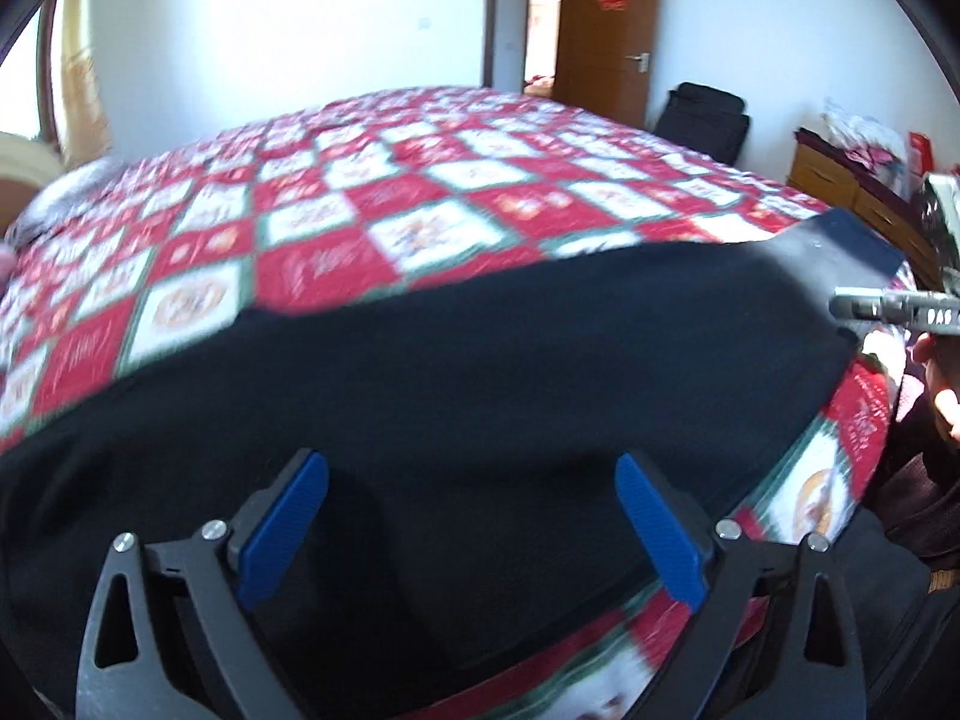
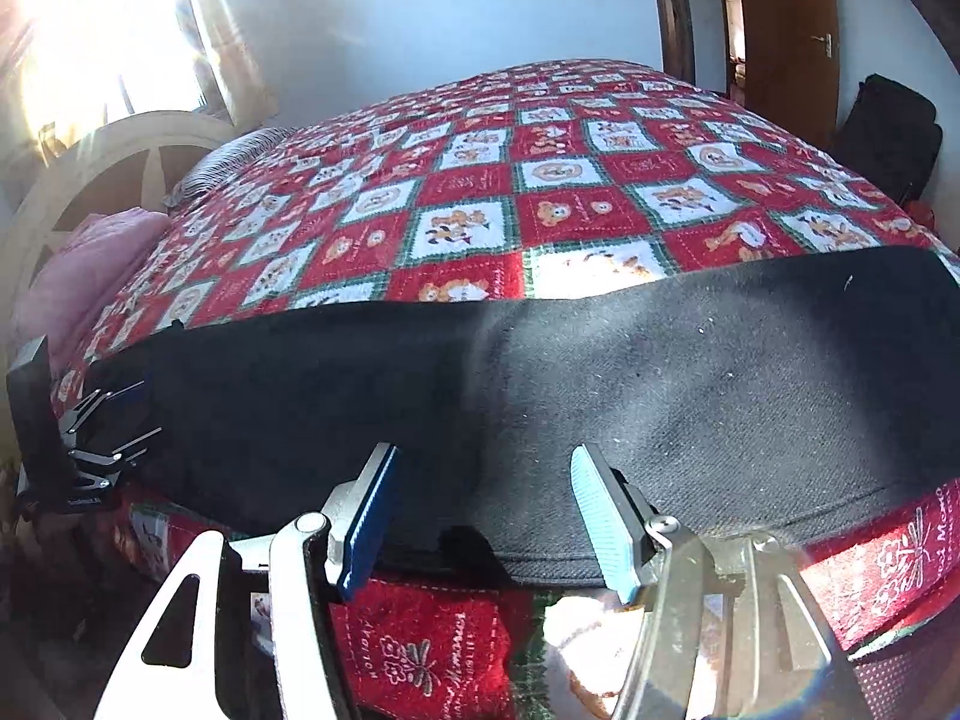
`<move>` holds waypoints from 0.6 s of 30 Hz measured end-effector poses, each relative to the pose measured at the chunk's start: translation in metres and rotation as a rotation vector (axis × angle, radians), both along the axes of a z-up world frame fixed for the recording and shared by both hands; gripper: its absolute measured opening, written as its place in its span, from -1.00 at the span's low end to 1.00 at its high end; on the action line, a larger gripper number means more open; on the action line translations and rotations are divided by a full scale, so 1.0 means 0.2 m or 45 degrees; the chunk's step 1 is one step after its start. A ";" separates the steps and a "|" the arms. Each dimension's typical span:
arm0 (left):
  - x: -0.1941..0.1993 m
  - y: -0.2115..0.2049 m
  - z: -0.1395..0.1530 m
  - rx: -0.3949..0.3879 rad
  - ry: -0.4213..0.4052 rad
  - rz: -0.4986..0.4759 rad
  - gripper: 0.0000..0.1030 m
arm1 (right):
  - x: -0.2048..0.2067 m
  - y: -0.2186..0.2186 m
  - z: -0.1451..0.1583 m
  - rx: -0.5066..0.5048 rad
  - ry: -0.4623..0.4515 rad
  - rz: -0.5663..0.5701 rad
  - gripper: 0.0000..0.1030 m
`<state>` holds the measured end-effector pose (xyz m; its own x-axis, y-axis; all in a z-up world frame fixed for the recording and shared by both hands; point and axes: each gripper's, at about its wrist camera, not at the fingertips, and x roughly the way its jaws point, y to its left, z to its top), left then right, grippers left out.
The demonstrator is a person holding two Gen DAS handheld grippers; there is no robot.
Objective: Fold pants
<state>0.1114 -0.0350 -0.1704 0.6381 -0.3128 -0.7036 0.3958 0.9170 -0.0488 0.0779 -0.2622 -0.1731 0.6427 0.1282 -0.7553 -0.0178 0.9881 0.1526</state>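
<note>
While most of the bed (image 2: 480,180) is left bare under its red, white and green checked quilt (image 1: 360,228), the near edge is taken up by the black pants (image 2: 660,372). They are laid flat in a long band along that edge, reaching almost from one near corner to the other, and their lower hem is seen just short of the place where the quilt drops over the side. A pink pillow (image 2: 96,264) is found at the left edge of the bed, by a pale headboard (image 2: 90,168). A brown door (image 1: 606,30) is seen beyond the far edge, and a dark bag (image 1: 705,120) stands by the far right corner.

The left gripper (image 1: 471,522) is held over the pants near the left end of the band. Its blue pads (image 1: 282,528) are spread wide apart and nothing is caught between them; only flat cloth is seen below the gap. The left view is blurred.

The right gripper (image 2: 483,516) is held over the hem of the pants at the near edge. Its jaws are parted about halfway, and no cloth is pinched by the fingers (image 2: 603,522); the fabric is seen lying flat beneath them.
</note>
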 end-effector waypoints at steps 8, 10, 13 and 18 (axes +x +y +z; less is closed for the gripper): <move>-0.01 0.03 0.01 0.019 -0.012 0.024 0.93 | -0.11 -0.14 0.22 0.016 -0.188 -0.076 0.18; -0.01 0.07 0.01 -0.004 0.000 0.049 0.93 | -0.20 -0.32 0.35 0.010 -0.291 -0.197 0.18; 0.00 0.09 0.02 -0.036 0.006 0.064 0.93 | -0.24 -0.66 0.45 0.027 -0.307 -0.406 0.18; 0.01 0.09 0.01 -0.038 0.004 0.083 0.95 | -0.17 -1.12 0.44 0.101 -0.218 -0.617 -0.08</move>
<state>0.1126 -0.0178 -0.1684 0.6556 -0.2914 -0.6967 0.3347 0.9391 -0.0778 0.0440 -0.4854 -0.0852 0.7561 -0.1623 -0.6340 0.4079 0.8744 0.2627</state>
